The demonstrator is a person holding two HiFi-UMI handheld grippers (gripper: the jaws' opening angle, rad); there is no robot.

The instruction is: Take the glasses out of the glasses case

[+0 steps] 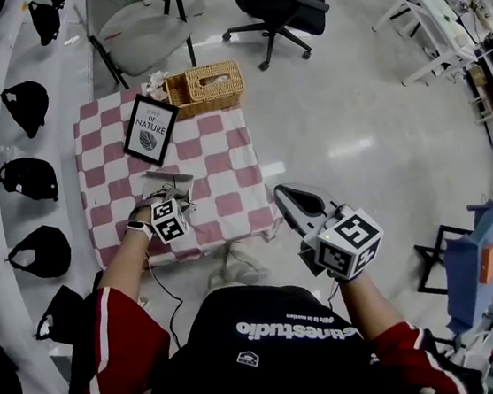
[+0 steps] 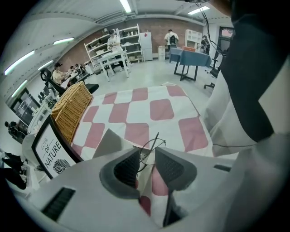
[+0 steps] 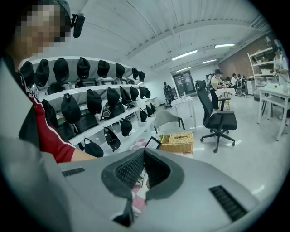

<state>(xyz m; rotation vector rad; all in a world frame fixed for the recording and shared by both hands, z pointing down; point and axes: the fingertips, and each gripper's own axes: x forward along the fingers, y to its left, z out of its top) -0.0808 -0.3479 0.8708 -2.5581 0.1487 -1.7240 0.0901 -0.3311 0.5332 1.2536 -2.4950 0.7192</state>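
Clamps left gripper [image 2: 147, 151] on glasses [image 2: 153, 144], clearest in its view, over table's [image 2: 136, 108] front edge; holds right gripper [image 3: 143, 151] closed beyond table's right edge.

The black-framed sign [image 1: 151, 128] on the checked cloth [image 1: 225, 163] reads "LOVE OF NATURE".

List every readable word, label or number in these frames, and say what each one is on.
"LOVE OF NATURE": on the framed sign; the top word is small.
"genestudio", upside down, first letter unsure: on the back of the person's black shirt.
The smaller print beside it is too small to read.
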